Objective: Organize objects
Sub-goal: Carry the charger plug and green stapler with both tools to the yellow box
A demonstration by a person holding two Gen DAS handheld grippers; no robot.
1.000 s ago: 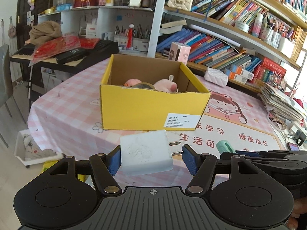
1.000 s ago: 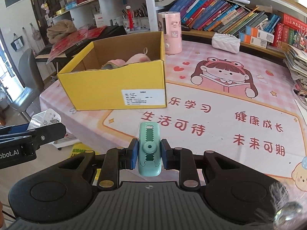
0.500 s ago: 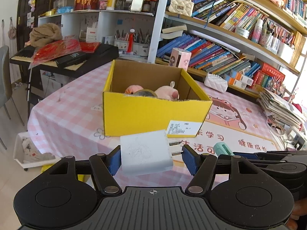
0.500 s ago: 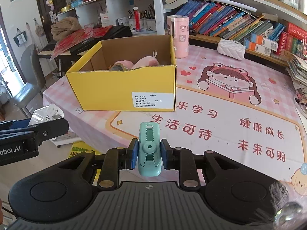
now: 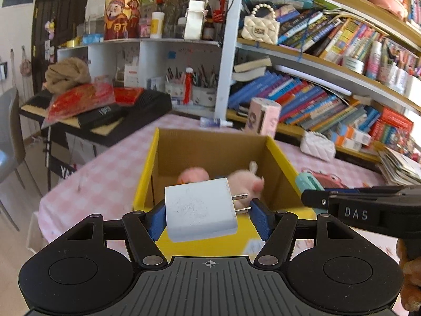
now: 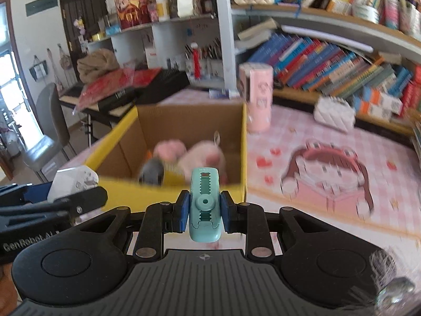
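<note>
My left gripper [image 5: 208,220] is shut on a white plug charger [image 5: 200,209], prongs pointing right, held over the near wall of the yellow cardboard box [image 5: 147,173]. My right gripper [image 6: 204,210] is shut on a teal clip-like object [image 6: 204,205] and holds it over the box's near right corner [image 6: 243,158]. Pink plush toys [image 6: 202,155] and a grey object [image 6: 154,172] lie inside the box. The right gripper also shows in the left wrist view [image 5: 313,184], and the charger in the right wrist view [image 6: 71,184].
The box stands on a table with a pink checked cloth [image 5: 105,173] and a cartoon mat [image 6: 329,163]. A pink cylinder [image 6: 256,94] and a white quilted pouch [image 6: 334,113] stand behind it. Bookshelves [image 5: 329,100] line the back; a keyboard stand [image 5: 105,115] and chair [image 6: 50,131] are at left.
Both grippers have moved forward and up with their objects, from in front of the box to over its near wall. The box's inside now shows more fully.
</note>
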